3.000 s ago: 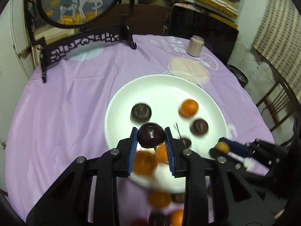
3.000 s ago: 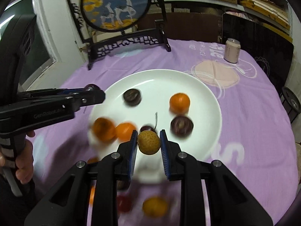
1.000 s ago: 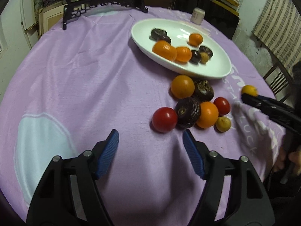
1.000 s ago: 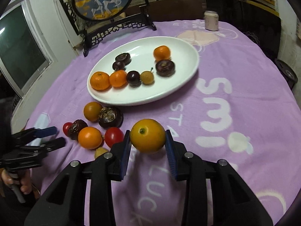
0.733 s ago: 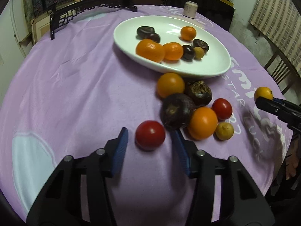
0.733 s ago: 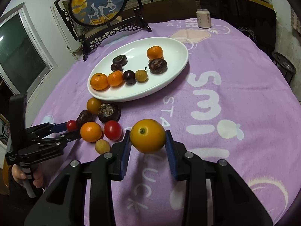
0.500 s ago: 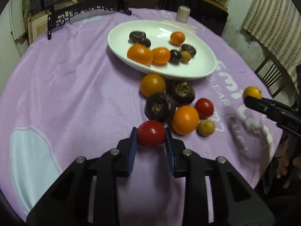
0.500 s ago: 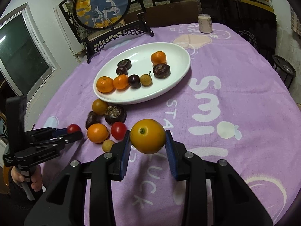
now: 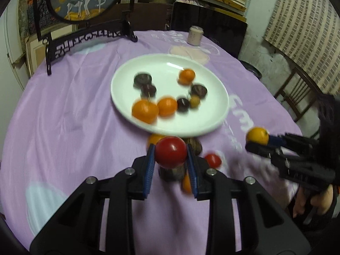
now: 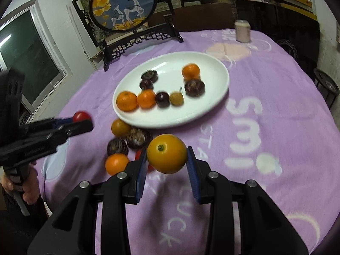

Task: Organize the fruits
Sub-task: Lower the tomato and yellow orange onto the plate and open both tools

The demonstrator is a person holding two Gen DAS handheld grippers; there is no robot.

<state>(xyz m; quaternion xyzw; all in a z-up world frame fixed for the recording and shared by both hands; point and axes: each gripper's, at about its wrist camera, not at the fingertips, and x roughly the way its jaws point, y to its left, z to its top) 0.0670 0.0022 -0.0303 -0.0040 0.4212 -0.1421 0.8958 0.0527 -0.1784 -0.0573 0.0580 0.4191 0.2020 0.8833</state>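
- Left wrist view: left gripper point(image 9: 171, 165) pinching a red tomato point(image 9: 170, 152) between its blue pads, lifted clear of the purple tablecloth point(image 9: 70, 114).
- Ahead of and beyond those fingertips: white plate point(image 9: 208, 125), holding 2 oranges, 1 smaller orange fruit, 1 small yellow fruit and several dark fruits, all blurred.
- Just below and behind the tomato: loose fruits on the cloth, among them a second red tomato point(image 9: 213, 160) to the right of the pads; others partly hidden by the fingers.
- Right wrist view: right gripper point(image 10: 167, 165) clamped on a yellow-orange citrus point(image 10: 167, 153), held above the cloth, plate ahead and slightly left of it.
- Left of and below the right fingertips: a loose cluster on the cloth, with an orange point(image 10: 116, 163) and 2 dark fruits point(image 10: 139, 138) nearest.
- Step in hand, judged: carrying phase, with both picked fruits up and facing the plate.
- Next move likely calls for: carrying each fruit forward over the plate rim, lowering onto a bare patch of plate, then easing the pads apart gently so the round fruit does not roll into its neighbours.
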